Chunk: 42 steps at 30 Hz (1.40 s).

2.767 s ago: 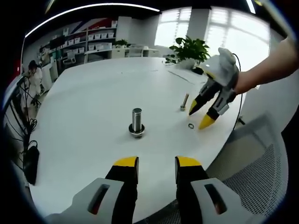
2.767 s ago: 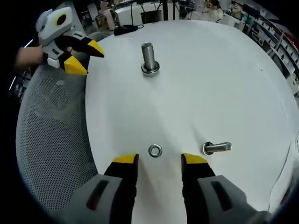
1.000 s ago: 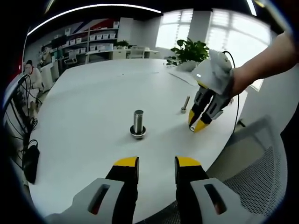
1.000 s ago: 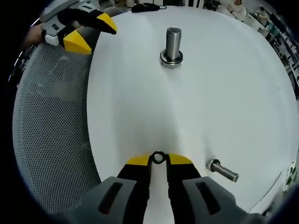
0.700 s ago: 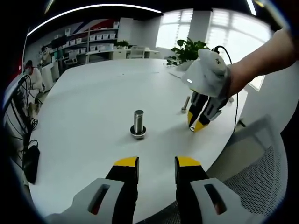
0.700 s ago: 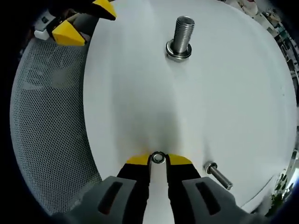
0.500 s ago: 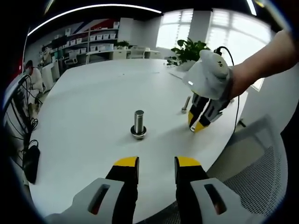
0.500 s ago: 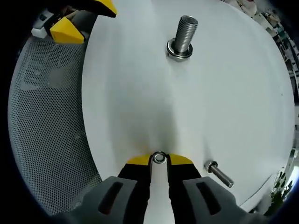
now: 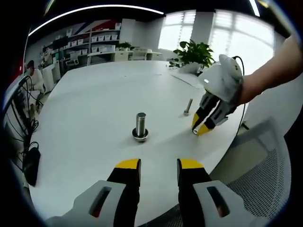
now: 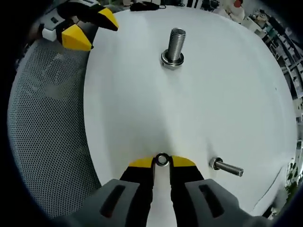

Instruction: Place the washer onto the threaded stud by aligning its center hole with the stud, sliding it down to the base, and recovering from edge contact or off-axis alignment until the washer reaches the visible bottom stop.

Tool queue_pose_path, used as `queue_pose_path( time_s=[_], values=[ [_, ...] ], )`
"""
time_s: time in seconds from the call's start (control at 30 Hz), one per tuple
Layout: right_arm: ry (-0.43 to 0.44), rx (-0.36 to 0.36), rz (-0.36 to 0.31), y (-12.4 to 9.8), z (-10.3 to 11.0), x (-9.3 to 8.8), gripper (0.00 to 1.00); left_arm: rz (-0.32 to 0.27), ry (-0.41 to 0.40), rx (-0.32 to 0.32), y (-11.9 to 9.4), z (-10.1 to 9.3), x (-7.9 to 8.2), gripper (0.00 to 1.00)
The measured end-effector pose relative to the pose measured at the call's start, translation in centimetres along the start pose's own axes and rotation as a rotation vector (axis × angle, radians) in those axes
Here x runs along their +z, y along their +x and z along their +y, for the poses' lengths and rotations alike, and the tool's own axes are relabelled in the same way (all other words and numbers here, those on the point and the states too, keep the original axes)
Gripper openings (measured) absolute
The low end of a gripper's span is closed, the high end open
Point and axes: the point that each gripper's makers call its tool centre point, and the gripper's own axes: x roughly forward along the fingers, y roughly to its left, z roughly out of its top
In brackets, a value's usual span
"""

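- big round white table – plain top
- threaded stud standing upright on it, on a ring-shaped base
- loose bolt lying on its side near the edge, well apart from the stud

Stud stands on table; bolt lies apart.

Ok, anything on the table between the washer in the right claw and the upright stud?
No. In the right gripper view, bare white table runs from the washer to the threaded stud. The loose bolt lies off to one side.
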Motion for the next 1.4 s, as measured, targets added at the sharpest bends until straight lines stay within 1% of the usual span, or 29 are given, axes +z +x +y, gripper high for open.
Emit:
queue_pose_path(
  time_s=[0.17,0.27,0.4,0.53,0.6,0.7,0.87,1.07,1.13,1.2,1.27,1.3,1.4],
  values=[
    [0.004,0.008,-0.002,0.0,0.1,-0.2,0.14,0.005,0.009,-0.006,0.0,-0.2,0.0,0.29],
    [0.037,0.003,-0.011,-0.1,0.0,-0.4,0.14,0.011,0.004,-0.012,0.0,-0.3,-0.2,0.29],
    [0.075,0.000,-0.023,-0.4,-0.1,-0.8,0.14,0.000,-0.004,-0.009,-0.1,-0.1,0.0,0.29],
    [0.115,-0.005,-0.045,-0.9,-0.5,-1.0,0.14,0.002,-0.001,-0.012,0.0,-0.2,0.0,0.29],
    [0.139,-0.020,-0.064,-1.3,-1.0,-1.1,0.14,0.009,0.001,-0.014,0.0,-0.3,-0.2,0.29],
    [0.188,-0.022,-0.082,-1.9,-1.6,-1.4,0.14,0.010,0.011,-0.016,0.0,-0.4,-0.2,0.29],
    [0.252,-0.046,-0.116,-3.1,-3.0,-2.3,0.14,0.017,0.013,-0.023,0.1,-0.5,-0.3,0.29],
    [0.279,-0.083,-0.141,-4.2,-4.6,-2.9,0.14,0.019,0.009,-0.027,0.2,-0.4,-0.3,0.29],
    [0.287,-0.093,-0.159,-4.7,-5.1,-2.7,0.14,0.021,0.008,-0.027,0.2,-0.5,-0.3,0.29],
    [0.308,-0.090,-0.190,-5.3,-5.4,-2.2,0.14,0.021,0.010,-0.027,0.1,-0.5,-0.3,0.29],
    [0.299,-0.081,-0.237,-5.8,-5.7,-1.3,0.14,0.022,0.010,-0.028,0.2,-0.5,-0.3,0.29],
    [0.291,-0.100,-0.229,-6.1,-6.0,-1.4,0.14,0.021,0.011,-0.028,0.2,-0.5,-0.3,0.29],
    [0.281,-0.106,-0.235,-6.7,-6.3,-1.0,0.14,0.027,0.011,-0.029,0.2,-0.5,-0.4,0.29]
  ],
)
